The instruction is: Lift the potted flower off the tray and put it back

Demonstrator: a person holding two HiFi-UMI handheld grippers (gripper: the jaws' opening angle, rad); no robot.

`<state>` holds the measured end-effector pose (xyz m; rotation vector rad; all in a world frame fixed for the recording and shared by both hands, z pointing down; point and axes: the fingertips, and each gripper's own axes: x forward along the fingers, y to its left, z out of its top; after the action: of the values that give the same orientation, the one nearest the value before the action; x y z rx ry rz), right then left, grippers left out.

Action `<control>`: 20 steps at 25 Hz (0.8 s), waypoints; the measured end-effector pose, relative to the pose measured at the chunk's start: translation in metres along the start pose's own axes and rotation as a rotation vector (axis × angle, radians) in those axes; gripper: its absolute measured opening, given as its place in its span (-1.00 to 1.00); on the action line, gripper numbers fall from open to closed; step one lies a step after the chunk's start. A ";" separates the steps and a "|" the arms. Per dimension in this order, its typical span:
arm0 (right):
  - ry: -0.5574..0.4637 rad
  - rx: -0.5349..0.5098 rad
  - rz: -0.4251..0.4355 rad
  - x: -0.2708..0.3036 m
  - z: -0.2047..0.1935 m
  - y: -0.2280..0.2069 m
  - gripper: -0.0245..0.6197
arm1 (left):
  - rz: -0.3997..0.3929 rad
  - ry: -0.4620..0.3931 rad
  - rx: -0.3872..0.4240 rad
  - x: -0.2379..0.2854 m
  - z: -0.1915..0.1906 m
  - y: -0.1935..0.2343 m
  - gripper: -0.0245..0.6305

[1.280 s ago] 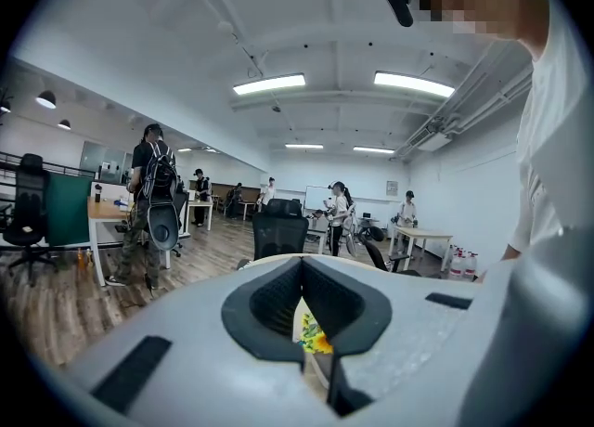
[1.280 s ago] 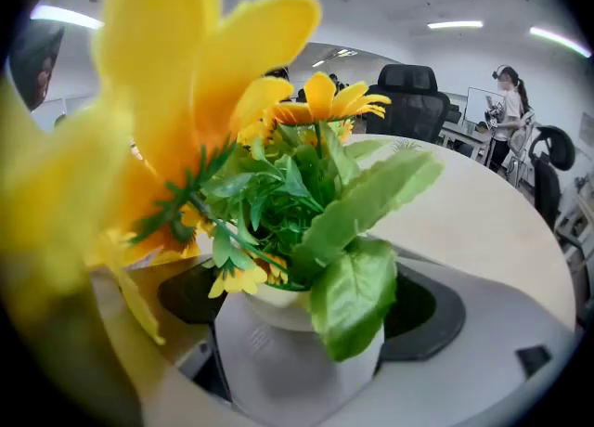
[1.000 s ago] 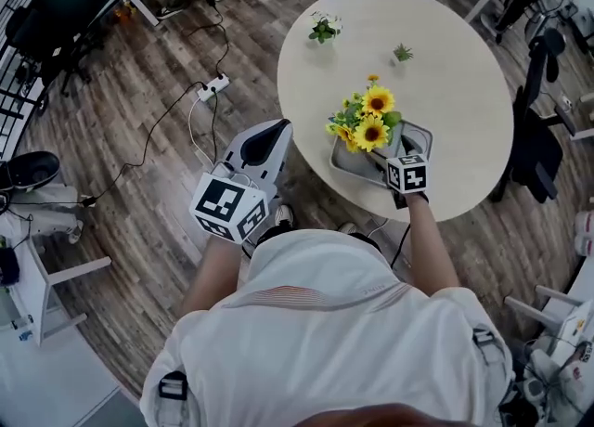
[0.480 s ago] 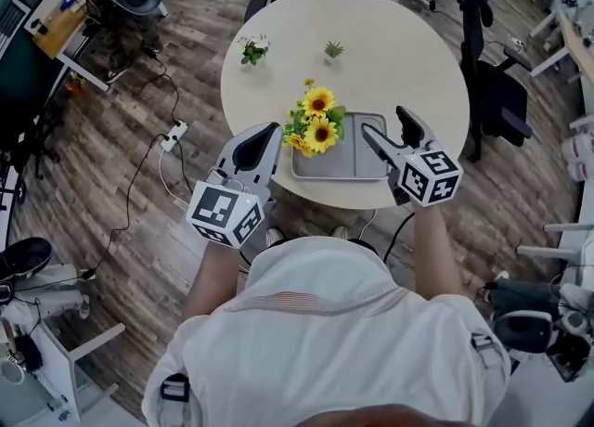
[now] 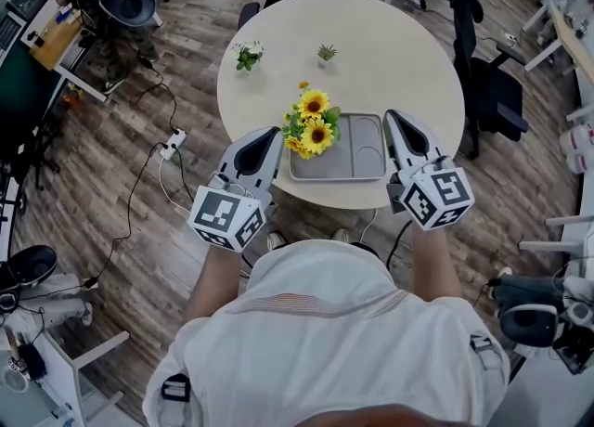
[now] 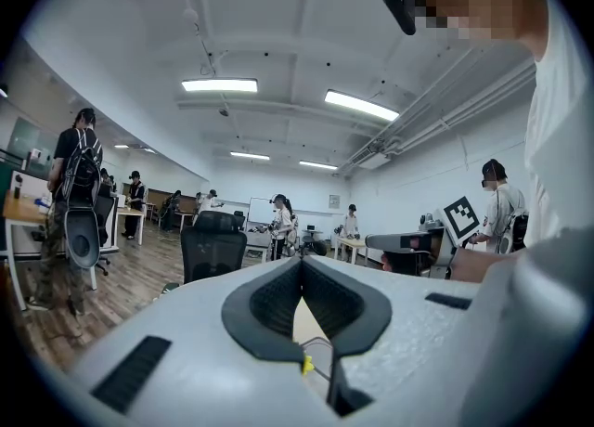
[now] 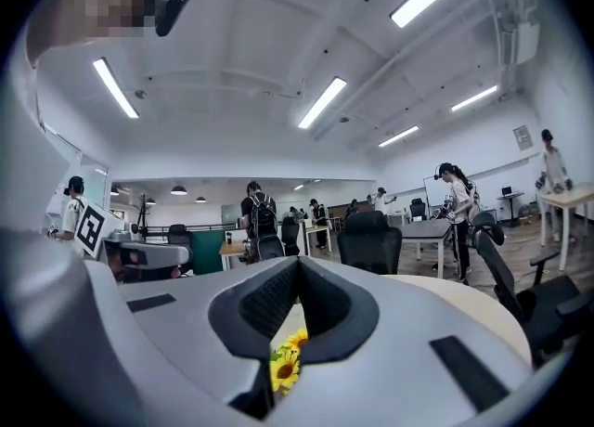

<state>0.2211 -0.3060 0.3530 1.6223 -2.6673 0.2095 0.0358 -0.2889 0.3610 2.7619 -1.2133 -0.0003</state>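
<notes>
Potted flower (image 5: 311,126) upright on left end of grey tray (image 5: 357,161), tray on round table (image 5: 399,54), left gripper (image 5: 273,134) just left of tray, jaws clenched, empty, right gripper (image 5: 392,118) just right of tray, jaws just closed together, nothing between them

Above tray (image 5: 362,154), potted flower (image 5: 312,126) blocks left, right side free

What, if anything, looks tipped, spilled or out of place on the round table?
Nothing stands out. The potted flower sits at the left end of the tray, blooms overhanging its rim, with no spilled soil that I can see. Two small plants stand apart near the far edge of the table.
</notes>
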 end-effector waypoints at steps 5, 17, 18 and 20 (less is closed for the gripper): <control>0.016 -0.096 -0.002 0.003 0.004 0.015 -0.92 | 0.006 -0.002 0.002 -0.008 0.002 0.002 -0.91; 0.041 -0.129 0.030 0.006 -0.004 0.028 -0.92 | 0.015 0.000 0.002 -0.016 -0.002 0.002 -0.91; 0.042 -0.128 0.030 0.005 -0.005 0.027 -0.92 | 0.016 0.001 0.003 -0.016 -0.003 0.001 -0.91; 0.043 -0.128 0.031 0.004 -0.006 0.026 -0.92 | 0.015 0.005 0.004 -0.015 -0.004 -0.001 -0.91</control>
<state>0.1964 -0.2968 0.3562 1.5238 -2.6162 0.0713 0.0263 -0.2765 0.3644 2.7547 -1.2346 0.0105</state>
